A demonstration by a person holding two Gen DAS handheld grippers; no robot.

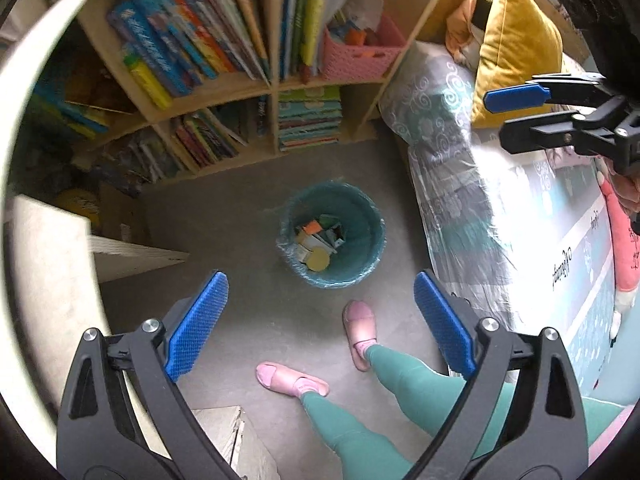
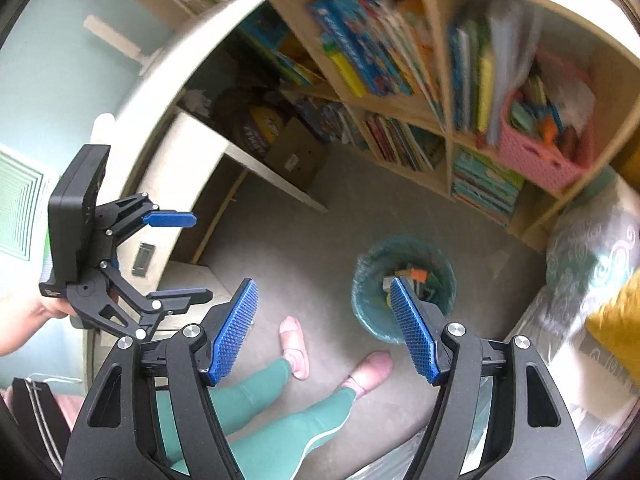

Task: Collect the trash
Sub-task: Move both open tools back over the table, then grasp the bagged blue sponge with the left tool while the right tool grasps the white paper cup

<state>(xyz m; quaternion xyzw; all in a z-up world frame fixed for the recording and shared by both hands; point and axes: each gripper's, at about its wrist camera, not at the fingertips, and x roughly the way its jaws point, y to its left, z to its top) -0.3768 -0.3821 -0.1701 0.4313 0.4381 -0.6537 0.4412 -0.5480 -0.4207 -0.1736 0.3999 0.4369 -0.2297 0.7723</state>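
A teal bin (image 1: pixel 362 210) lined with a clear bag stands on the grey floor and holds several bits of trash (image 1: pixel 318 240), among them cartons and a yellow disc. High above it, my left gripper (image 1: pixel 321 278) points steeply down, open, with nothing between its blue pads. In the same view my right gripper (image 1: pixel 494 118) hangs at the upper right over the bed, also open and empty. From the right wrist, the bin (image 2: pixel 368 304) lies beyond the right pad, the right gripper (image 2: pixel 322 284) stands open above the floor, and the left gripper (image 2: pixel 202 256) shows at the left, held by a hand.
A wooden bookshelf (image 1: pixel 224 92) full of books, with a pink basket (image 1: pixel 360 56), backs the floor. A bed with a patterned quilt (image 1: pixel 452 168) and a yellow cushion (image 1: pixel 516 48) is at the right. The person's green-trousered legs and pink slippers (image 1: pixel 360 328) stand near the bin. A white desk (image 2: pixel 192 168) is at the left.
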